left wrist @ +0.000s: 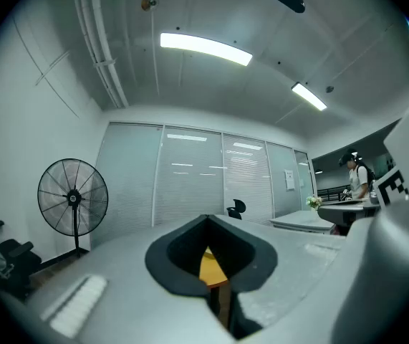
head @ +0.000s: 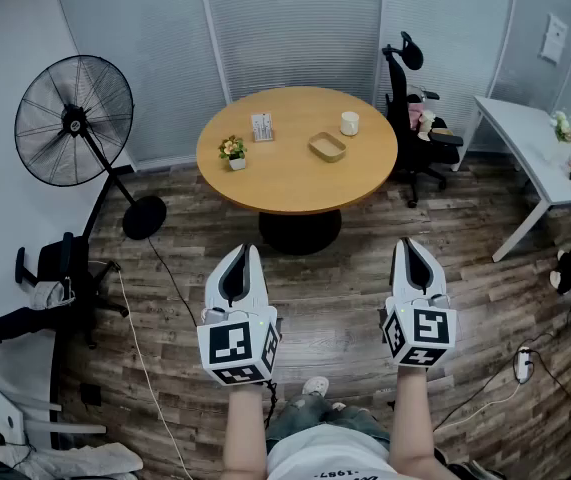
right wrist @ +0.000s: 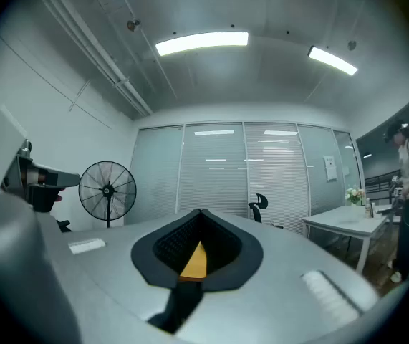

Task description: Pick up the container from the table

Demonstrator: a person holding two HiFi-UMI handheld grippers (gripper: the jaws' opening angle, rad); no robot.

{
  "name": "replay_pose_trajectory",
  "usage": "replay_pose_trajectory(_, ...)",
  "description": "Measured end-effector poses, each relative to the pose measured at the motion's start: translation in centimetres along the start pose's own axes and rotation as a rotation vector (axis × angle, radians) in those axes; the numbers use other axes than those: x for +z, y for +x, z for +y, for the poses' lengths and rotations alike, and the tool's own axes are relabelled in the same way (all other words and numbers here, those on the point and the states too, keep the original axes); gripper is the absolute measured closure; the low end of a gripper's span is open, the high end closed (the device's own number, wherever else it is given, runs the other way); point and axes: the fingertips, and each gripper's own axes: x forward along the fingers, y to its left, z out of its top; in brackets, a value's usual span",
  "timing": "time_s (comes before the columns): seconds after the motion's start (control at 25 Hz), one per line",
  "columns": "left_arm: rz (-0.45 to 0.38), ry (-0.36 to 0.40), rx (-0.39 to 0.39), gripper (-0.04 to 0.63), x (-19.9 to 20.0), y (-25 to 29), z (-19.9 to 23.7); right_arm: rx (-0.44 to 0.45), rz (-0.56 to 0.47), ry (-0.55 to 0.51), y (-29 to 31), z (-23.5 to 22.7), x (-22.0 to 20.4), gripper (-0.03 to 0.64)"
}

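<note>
The left claw [head: 246, 255] and right claw [head: 411, 244] are both clenched, empty. The shallow tan rectangular container [head: 327, 146] sits on the round wooden surface [head: 285, 180], well apart.

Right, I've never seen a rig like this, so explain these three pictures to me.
No robot here: a person holds a two-jaw gripper in each hand. The head view comes from a camera on the person's head, looking down at the left gripper and right gripper. The other two come from cameras riding on each gripper, looking along its jaws. Both grippers are shut and empty. Ahead stands a round wooden table with a potted plant, a card stand, a shallow tan container and a white cup.
</note>
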Motion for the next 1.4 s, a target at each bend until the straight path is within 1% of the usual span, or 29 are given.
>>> replay_pose_trajectory(0.36, 0.009, 0.000, 0.005, 0.595, -0.4, 0.9, 0.6, 0.012, 0.005, -0.003, 1.1, 0.5, -0.2, 0.594)
replay_pose_trajectory(0.68, 0.019, -0.003, 0.001, 0.595, -0.9, 2.3, 1.3, 0.002, 0.013, 0.003, 2.5, 0.4, -0.6, 0.594)
replay_pose_trajectory(0.96, 0.026, -0.007, 0.002, 0.595, -1.6, 4.3, 2.8, -0.049, -0.007, 0.035, 4.7, 0.0, -1.0, 0.592)
replay_pose_trajectory(1.08, 0.024, -0.010, -0.006, 0.595, -1.7, 5.2, 3.5, -0.052, -0.005, 0.054, 5.6, 0.3, -1.3, 0.591)
replay_pose_trajectory(1.16, 0.023, -0.005, -0.010, 0.595, -1.7, 5.6, 4.0, -0.038, -0.010, 0.074, 6.1, 0.9, -1.5, 0.569)
replay_pose_trajectory(1.2, 0.023, -0.002, -0.013, 0.595, -1.8, 5.9, 4.2, -0.027, -0.009, 0.084, 6.4, 1.3, -1.7, 0.547)
replay_pose_trajectory(1.28, 0.025, -0.004, -0.017, 0.595, -2.1, 6.3, 4.6, -0.006, -0.002, 0.091, 6.9, 1.9, -2.1, 0.462)
replay_pose_trajectory(1.36, 0.031, -0.008, -0.014, 0.595, -2.4, 6.8, 5.0, 0.005, 0.006, 0.082, 7.4, 2.3, -2.2, 0.410)
replay_pose_trajectory(1.4, 0.036, -0.010, -0.012, 0.595, -2.6, 7.0, 5.1, 0.007, 0.008, 0.077, 7.6, 2.4, -2.2, 0.398)
